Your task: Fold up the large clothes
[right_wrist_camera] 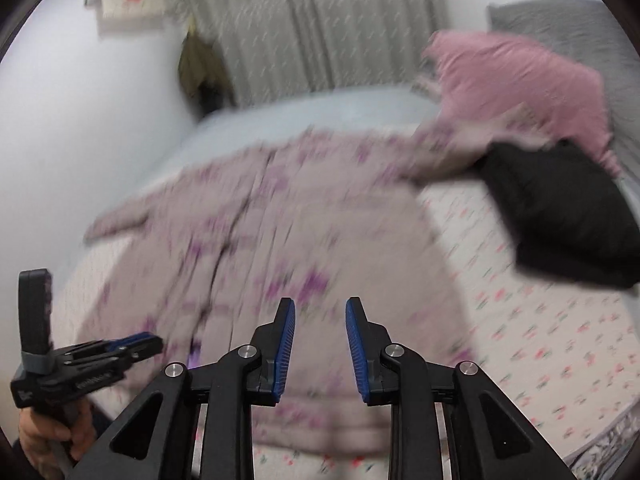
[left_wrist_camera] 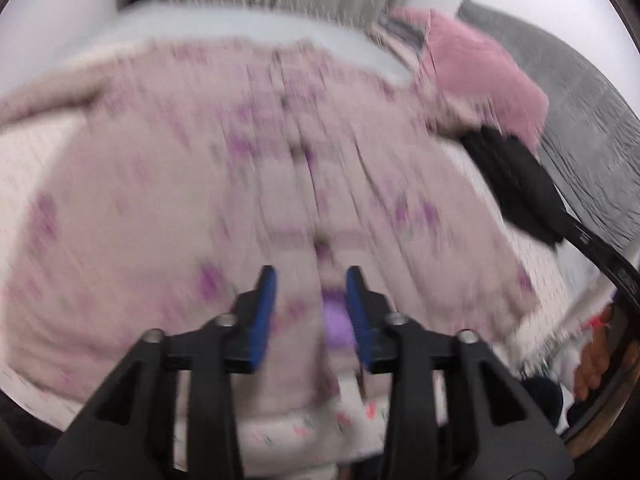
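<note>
A large pale lilac garment with purple flower print [left_wrist_camera: 248, 184] lies spread flat on the bed, sleeves out to both sides; it also shows in the right wrist view [right_wrist_camera: 280, 240]. Both views are blurred by motion. My left gripper [left_wrist_camera: 310, 280] is open and empty, hovering over the near hem of the garment. It also shows in the right wrist view [right_wrist_camera: 136, 346] at the lower left. My right gripper [right_wrist_camera: 320, 312] is open and empty above the garment's near right part. Its black body shows at the right of the left wrist view [left_wrist_camera: 592, 240].
The bed has a white sheet with small pink print [right_wrist_camera: 540, 320]. A pink cloth [right_wrist_camera: 520, 88] and a black folded cloth [right_wrist_camera: 560, 216] lie at the far right, by a grey pillow [right_wrist_camera: 568, 28]. A grey curtain [right_wrist_camera: 312, 28] and white wall [right_wrist_camera: 92, 128] stand behind.
</note>
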The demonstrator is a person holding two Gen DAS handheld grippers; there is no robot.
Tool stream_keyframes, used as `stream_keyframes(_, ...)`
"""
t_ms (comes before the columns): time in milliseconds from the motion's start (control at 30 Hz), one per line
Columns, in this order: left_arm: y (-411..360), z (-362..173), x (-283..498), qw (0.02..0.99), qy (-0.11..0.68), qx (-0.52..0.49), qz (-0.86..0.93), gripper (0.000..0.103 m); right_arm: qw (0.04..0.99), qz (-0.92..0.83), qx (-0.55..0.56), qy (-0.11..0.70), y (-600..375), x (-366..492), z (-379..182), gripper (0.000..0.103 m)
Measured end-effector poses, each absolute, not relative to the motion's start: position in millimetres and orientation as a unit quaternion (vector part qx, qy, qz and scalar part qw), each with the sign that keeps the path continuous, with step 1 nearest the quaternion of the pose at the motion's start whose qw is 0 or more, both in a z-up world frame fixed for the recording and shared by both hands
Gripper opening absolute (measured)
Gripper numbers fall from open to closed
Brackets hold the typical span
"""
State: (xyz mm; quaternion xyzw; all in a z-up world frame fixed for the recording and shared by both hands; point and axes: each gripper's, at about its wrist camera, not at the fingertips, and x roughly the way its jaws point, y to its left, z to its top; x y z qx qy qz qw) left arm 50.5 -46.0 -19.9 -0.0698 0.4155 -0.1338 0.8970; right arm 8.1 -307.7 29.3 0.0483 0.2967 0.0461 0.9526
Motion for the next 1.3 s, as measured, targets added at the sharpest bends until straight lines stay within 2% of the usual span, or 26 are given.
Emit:
stream_keyframes(33,-45,-10,56,0.905,0.402,-0.063,-0.127,0.060,0.960,0.039,0.047,0.274,-312,5,40,0.053)
stream_keyframes(67,-44,-1,62,0.910,0.391,-0.061,-0.121,0.074,0.964,0.031,0.045,0.261,-314,5,46,0.096)
stream_keyframes(100,-43,7,70,0.915,0.382,-0.062,-0.115,0.079,0.968,0.022,0.041,0.245,-318,7,50,0.103)
stream_keyframes(200,-35,21,93,0.920,0.366,-0.084,-0.114,0.088,0.965,-0.009,0.028,0.262,-330,28,45,0.103)
stream_keyframes(267,-31,25,110,0.920,0.365,-0.092,-0.110,0.100,0.959,-0.042,0.034,0.279,-339,42,40,0.103)
stream_keyframes(400,-26,28,138,0.932,0.343,-0.091,-0.077,0.100,0.960,-0.042,0.051,0.272,-352,58,41,0.103)
stream_keyframes(567,-21,25,189,0.923,0.362,-0.106,-0.071,0.100,0.958,-0.062,0.063,0.274,-372,96,49,0.103)
stream_keyframes(733,-1,-27,232,0.914,0.383,-0.128,-0.022,0.100,0.949,-0.062,0.111,0.287,-422,143,53,0.103)
stream_keyframes(800,16,-52,240,0.900,0.405,-0.162,-0.021,0.100,0.948,-0.067,0.151,0.273,-462,159,62,0.103)
stream_keyframes(933,46,-74,251,0.886,0.425,-0.183,0.024,0.100,0.916,-0.073,0.310,0.242,-571,199,64,0.102)
stream_keyframes(1033,54,-73,251,0.882,0.421,-0.212,0.024,0.100,0.883,-0.087,0.388,0.251,-633,243,52,0.091)
stream_keyframes(1100,58,-72,250,0.879,0.417,-0.229,0.018,0.100,0.869,-0.101,0.405,0.266,-657,275,46,0.077)
stream_keyframes(1300,55,-73,249,0.882,0.419,-0.215,0.013,0.100,0.846,-0.168,0.409,0.298,-696,351,25,0.067)
